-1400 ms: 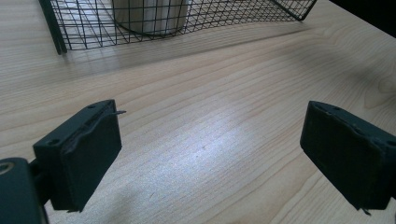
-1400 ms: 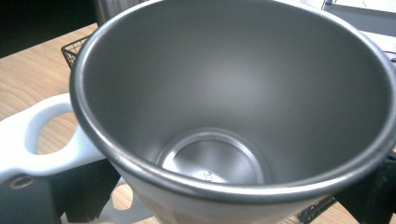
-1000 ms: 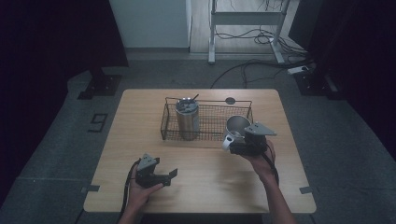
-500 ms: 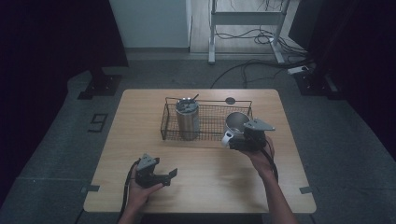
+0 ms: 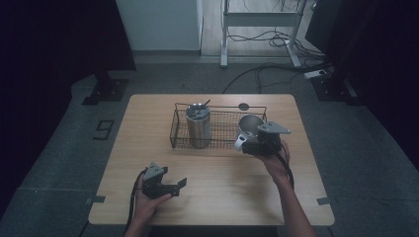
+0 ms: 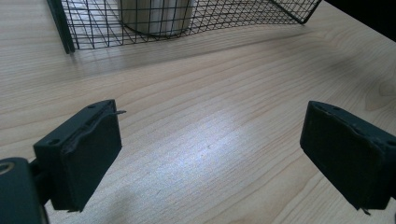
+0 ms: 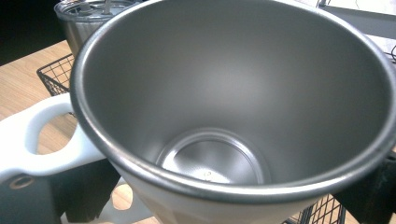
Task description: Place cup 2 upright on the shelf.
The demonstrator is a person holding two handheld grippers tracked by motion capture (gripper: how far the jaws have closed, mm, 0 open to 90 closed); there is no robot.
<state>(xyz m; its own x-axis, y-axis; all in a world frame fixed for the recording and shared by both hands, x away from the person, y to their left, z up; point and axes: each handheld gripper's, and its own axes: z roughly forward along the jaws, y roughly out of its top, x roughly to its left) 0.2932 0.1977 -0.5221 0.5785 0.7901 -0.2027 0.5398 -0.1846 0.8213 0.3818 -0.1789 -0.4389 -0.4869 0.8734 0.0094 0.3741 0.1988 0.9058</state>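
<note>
A steel mug with a white handle hangs tilted over the right end of the wire basket. My right gripper is shut on the mug. In the right gripper view the mug opens toward the camera and is empty, its handle at the left and a jaw on either side of its lower wall. A lidded steel tumbler with a straw stands upright in the basket's left part. My left gripper rests open near the table's front left, nothing between its pads.
The wooden table has bare room in front of the basket. A small dark round disc sits just behind the basket. Cables and a metal frame lie on the floor beyond the table's far edge.
The right gripper has edged the mug slightly farther over the basket. The left gripper has stayed where it was.
</note>
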